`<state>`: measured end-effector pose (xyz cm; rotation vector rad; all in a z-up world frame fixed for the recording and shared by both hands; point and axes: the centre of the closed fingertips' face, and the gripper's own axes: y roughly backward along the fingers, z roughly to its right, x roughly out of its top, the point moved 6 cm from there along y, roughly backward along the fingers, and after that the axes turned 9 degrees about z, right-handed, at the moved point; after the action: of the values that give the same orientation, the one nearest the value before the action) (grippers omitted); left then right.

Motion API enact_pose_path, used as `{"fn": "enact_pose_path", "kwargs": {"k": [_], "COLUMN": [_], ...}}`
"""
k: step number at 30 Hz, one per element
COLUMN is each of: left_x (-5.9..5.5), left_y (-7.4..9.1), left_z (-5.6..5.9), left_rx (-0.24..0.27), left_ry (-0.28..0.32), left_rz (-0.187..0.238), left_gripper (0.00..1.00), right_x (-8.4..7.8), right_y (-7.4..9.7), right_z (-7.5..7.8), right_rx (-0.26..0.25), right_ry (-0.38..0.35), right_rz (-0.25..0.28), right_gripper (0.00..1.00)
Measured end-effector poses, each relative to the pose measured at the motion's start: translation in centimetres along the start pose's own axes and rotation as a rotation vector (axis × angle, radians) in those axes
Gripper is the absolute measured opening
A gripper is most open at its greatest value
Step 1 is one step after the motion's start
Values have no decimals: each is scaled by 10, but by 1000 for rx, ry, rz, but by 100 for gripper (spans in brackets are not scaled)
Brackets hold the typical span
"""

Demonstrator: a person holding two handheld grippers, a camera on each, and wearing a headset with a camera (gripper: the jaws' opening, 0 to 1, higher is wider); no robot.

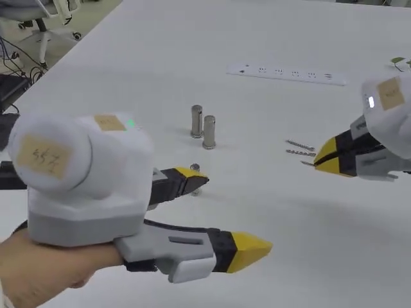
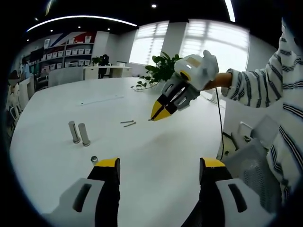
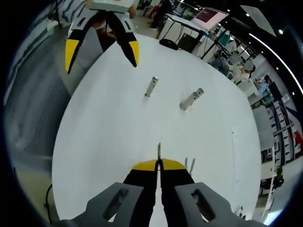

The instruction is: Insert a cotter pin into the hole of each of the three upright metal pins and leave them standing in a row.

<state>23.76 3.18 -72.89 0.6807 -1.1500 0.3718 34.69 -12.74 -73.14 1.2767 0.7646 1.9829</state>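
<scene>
Two steel pins point(image 1: 196, 120) point(image 1: 209, 131) stand upright side by side mid-table. A third pin point(image 1: 194, 170) stands nearer, right beside the upper jaw of my left gripper point(image 1: 225, 208), which is open and holds nothing. In the left gripper view the pair point(image 2: 78, 133) stands at the left, and the third pin point(image 2: 94, 160) sits by the left jaw. My right gripper point(image 1: 319, 160) hovers to the right, shut on a thin cotter pin point(image 3: 159, 150) that pokes out past its tips. Two more cotter pins point(image 1: 300, 149) lie on the table beside it.
A white power strip point(image 1: 286, 72) lies across the far side of the white table point(image 1: 115, 64). An office chair point(image 1: 38, 19) stands beyond the table's left edge. A potted plant point(image 2: 161, 71) sits at the far end in the left gripper view.
</scene>
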Motion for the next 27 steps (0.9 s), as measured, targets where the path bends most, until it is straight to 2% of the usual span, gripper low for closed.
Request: {"fn": "enact_pose_path", "kwargs": {"k": [6,9,14,20,27], "left_x": [1,2,5,12,15], "left_y": [-8,-13,-23,-36,-48], "left_z": [1,0,-4,-8,-10], "left_rx": [-17,-16,-18,-24,-28], "left_ry": [47,92,145,233,276], "left_rz": [1,11,12,40,41], "left_gripper": [59,58,49,44,40], "right_x": [9,14,17,20,27], "right_y": [5,7,7,5,4], "right_z": [-6,-11,-14,-19,-25], "right_rx": [-25,-34,-54,-61,-70], "right_ry": [-26,-24,10,3,3], "right_rz": [35,45,40,57,73], "right_gripper": [2,2,2,2,2]}}
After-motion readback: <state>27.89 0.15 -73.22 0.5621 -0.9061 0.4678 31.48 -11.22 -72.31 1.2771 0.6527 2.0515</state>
